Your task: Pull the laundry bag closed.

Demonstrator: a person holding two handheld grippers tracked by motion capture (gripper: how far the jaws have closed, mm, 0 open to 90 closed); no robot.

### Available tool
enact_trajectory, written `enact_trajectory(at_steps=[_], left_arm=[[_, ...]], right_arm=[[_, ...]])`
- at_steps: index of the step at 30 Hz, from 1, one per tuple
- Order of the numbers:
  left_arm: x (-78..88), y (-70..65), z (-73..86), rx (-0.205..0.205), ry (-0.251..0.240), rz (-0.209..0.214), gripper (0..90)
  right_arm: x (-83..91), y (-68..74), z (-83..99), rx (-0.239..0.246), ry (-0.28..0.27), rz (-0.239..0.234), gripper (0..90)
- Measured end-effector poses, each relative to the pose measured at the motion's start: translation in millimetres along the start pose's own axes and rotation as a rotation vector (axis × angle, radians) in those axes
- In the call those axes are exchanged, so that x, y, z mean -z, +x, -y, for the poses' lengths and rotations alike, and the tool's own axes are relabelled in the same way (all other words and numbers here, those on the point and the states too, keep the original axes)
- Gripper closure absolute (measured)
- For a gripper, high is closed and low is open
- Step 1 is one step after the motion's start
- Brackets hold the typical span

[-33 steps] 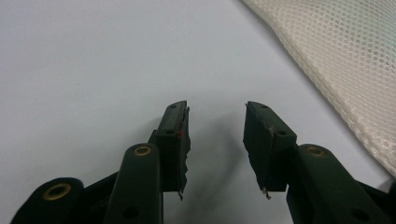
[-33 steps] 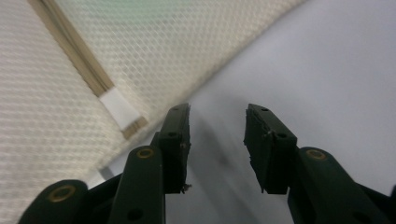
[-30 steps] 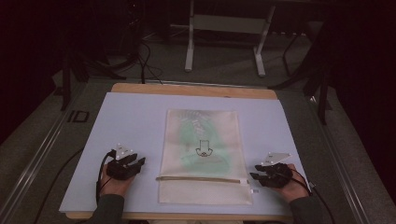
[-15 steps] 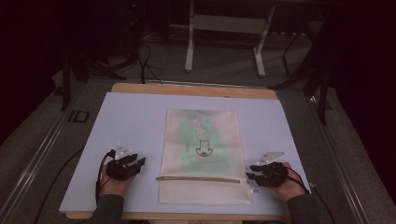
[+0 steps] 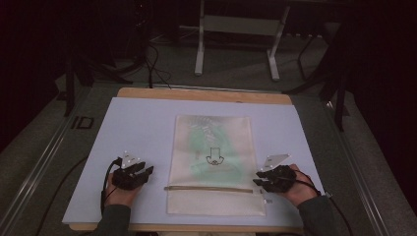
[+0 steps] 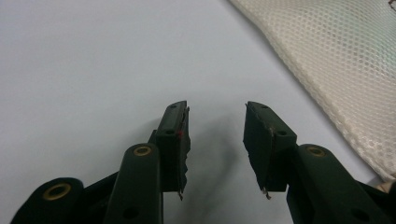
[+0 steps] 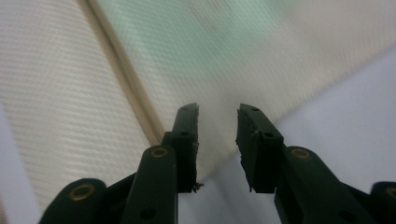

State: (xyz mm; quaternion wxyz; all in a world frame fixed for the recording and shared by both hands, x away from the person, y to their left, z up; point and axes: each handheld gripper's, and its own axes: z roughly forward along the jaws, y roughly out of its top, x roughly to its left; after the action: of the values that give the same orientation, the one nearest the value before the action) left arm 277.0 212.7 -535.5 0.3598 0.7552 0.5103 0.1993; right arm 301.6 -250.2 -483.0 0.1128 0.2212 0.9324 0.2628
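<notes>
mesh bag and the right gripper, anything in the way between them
Nothing visible. The right gripper sits at the mesh bag's right edge by the zipper, its jaws just closing with nothing gripped; only bare table cover lies around.

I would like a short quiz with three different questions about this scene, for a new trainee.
1. True or false: the mesh bag lies flat between the left hand-held gripper and the right hand-held gripper.
2. Which hand-held gripper is nearer the end of the zipper? A left, B right.
3. Fill in: the left hand-held gripper holds ____.

Key: 1 true; 2 B; 3 nothing.
</notes>
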Motion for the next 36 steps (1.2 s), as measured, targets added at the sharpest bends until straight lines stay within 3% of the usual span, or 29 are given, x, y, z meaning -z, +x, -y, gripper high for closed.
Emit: enact_trajectory(at_steps=[4,13,36], left_arm=[[1.4,1.2,1.2,0.012,0.007,-0.006,59.5],[-0.1,-0.8,0.9,-0.005,0.019,-0.006,60.6],[-0.6,-1.0,1.3,-0.007,0.015,-0.006,60.9]], right_arm=[[0.7,7.3,-16.6,0.066,0.008,-0.029,71.3],[-14.1,15.7,-44.0,0.142,0.054,-0.070,73.8],[-50.1,53.6,-103.8,0.271,0.047,-0.176,86.7]])
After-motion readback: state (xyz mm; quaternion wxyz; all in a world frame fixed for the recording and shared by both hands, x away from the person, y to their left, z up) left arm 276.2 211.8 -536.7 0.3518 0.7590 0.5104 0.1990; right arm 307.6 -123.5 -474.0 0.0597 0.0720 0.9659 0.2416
